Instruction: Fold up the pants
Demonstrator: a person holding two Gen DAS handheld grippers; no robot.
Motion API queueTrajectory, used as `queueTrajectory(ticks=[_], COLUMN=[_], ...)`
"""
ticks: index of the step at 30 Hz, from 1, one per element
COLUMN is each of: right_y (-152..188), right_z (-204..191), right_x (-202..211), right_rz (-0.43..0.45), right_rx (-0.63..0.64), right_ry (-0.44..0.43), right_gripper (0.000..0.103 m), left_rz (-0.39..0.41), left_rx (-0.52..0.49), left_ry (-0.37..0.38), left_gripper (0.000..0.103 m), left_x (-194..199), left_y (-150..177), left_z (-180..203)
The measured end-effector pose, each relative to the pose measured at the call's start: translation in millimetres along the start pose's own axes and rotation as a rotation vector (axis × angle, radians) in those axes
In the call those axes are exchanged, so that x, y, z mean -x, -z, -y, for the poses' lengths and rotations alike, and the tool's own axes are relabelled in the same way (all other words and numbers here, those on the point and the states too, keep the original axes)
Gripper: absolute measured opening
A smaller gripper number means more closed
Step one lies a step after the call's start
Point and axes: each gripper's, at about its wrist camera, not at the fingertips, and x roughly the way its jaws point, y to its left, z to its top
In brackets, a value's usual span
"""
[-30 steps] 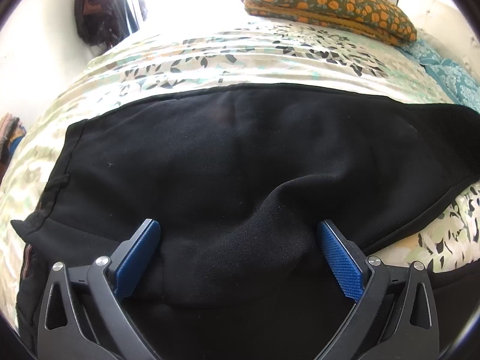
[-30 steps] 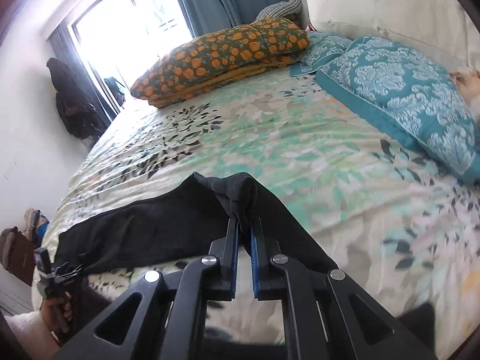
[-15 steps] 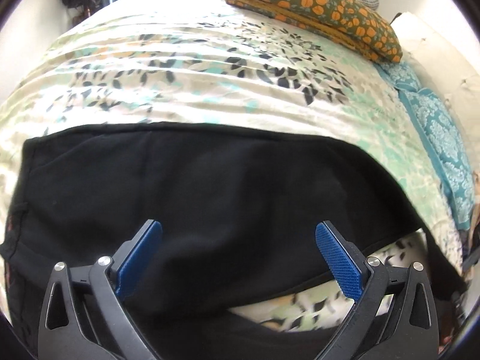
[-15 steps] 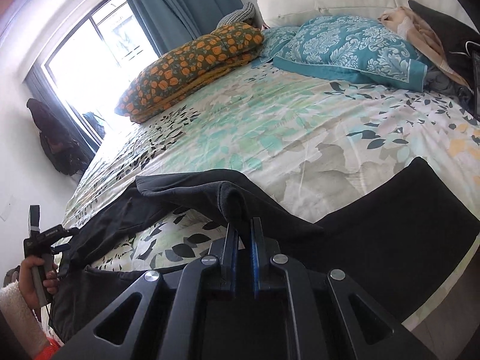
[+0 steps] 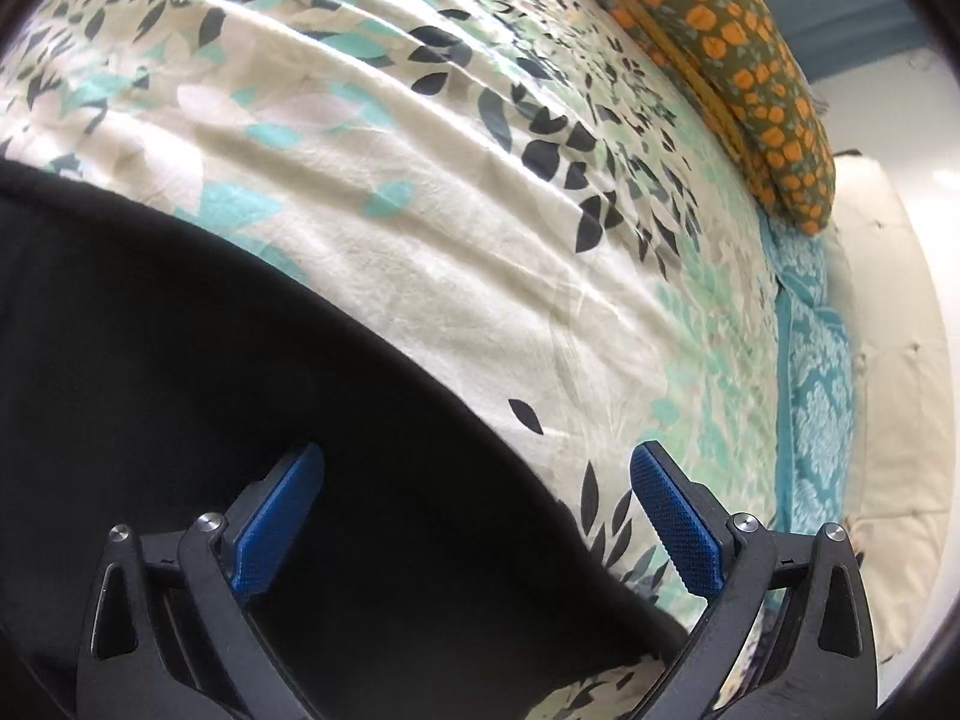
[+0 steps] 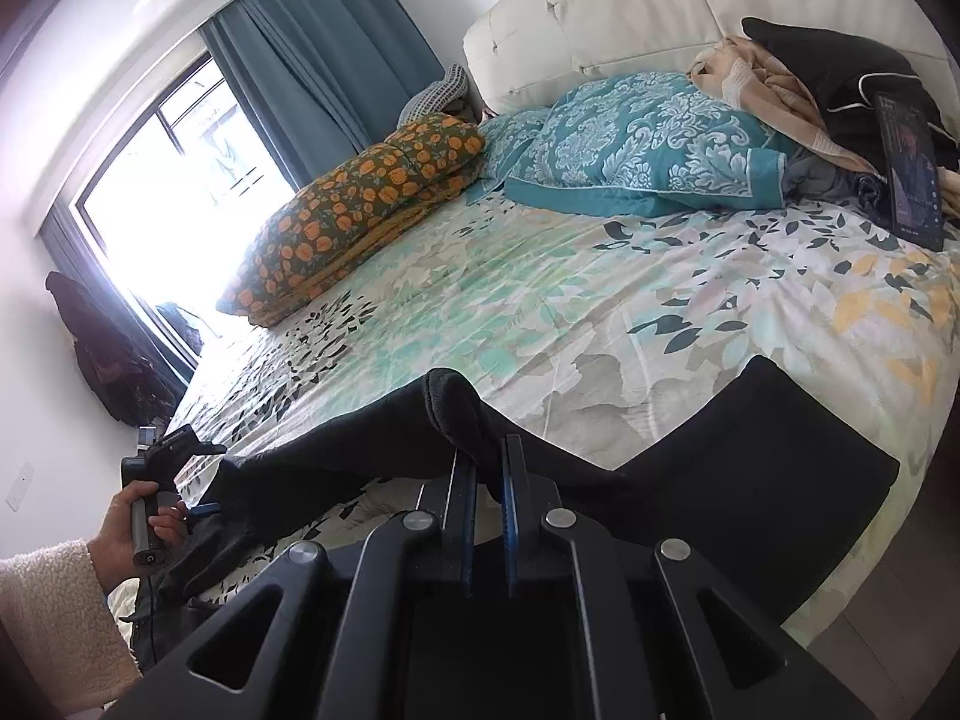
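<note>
the black soft fabric pants (image 6: 336, 468) lie along the near edge of the floral bedsheet (image 6: 540, 300). mid-fold, i judge: the right gripper (image 6: 483, 480) pinches a lifted bunch, the left gripper (image 5: 474, 516) hovers spread. next, carry that bunch left.

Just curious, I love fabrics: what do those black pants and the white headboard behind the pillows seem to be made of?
The black pants look like soft, matte knit, perhaps fleece or sweatshirt cotton: no sheen, a thick rounded fold where the right tool pinches them. The white tufted headboard looks like padded leather or faux leather: smooth, slightly glossy, with stitched dimples.
</note>
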Motion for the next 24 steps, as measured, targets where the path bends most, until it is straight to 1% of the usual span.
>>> queueTrajectory(ticks=[1,2,3,4,5,7,8,10,12,14,15,16,18,20,21,22,24], right_y=[-2,-4,-6,-10,-15,-31,-44,-68,-87,-86,-78,-66,-34,-1,11,19,25], right_z=[2,4,6,10,13,14,12,7,-2,-7,-4,5,34,67,84,99,115], right_x=[4,10,14,15,11,-7,-16,-27,-23,-12,-9,-9,-13,-19,-18,-13,3], right_rz=[0.006,0.016,0.024,0.019,0.0,-0.057,-0.067,-0.056,-0.033,-0.04,-0.075,-0.133,-0.255,-0.384,-0.427,-0.444,-0.429], right_rx=[-0.005,-0.012,-0.02,-0.03,-0.034,0.013,0.062,0.164,0.292,0.45,0.503,0.518,0.496,0.433,0.379,0.323,0.228], right_ry=[-0.003,-0.004,-0.004,-0.015,-0.026,-0.023,-0.017,-0.038,-0.066,-0.076,-0.074,-0.077,-0.05,-0.005,0.01,0.018,0.011], right_gripper=[0.008,0.008,0.008,0.008,0.008,0.008,0.008,0.008,0.008,0.008,0.008,0.009,0.015,0.029,0.03,0.03,0.032], left_rz=[0.001,0.007,0.01,0.01,-0.003,0.006,0.027,0.109,0.193,0.226,0.218,0.204,0.159,0.108,0.103,0.115,0.138], left_rx=[0.012,0.014,0.012,0.018,0.04,0.086,0.081,-0.01,-0.124,-0.197,-0.221,-0.243,-0.261,-0.225,-0.208,-0.201,-0.228], left_ry=[0.003,-0.014,-0.079,-0.108,-0.081,0.008,0.041,0.078,0.092,0.089,0.074,0.048,-0.021,-0.033,-0.029,-0.017,-0.013], left_gripper=[0.086,0.069,0.031,0.004,0.007,0.006,0.006,0.006,0.006,0.006,0.006,0.006,0.006,0.006,0.006,0.006,0.006], left_x=[-1,1,4,6,11,32,48,91,133,161,167,168,157,145,143,144,147], left_y=[1,3,5,6,6,6,8,23,53,94,115,138,176,198,203,205,203], left_z=[-2,-4,-6,-9,-15,-21,-17,-3,1,-13,-27,-41,-72,-100,-108,-113,-107])
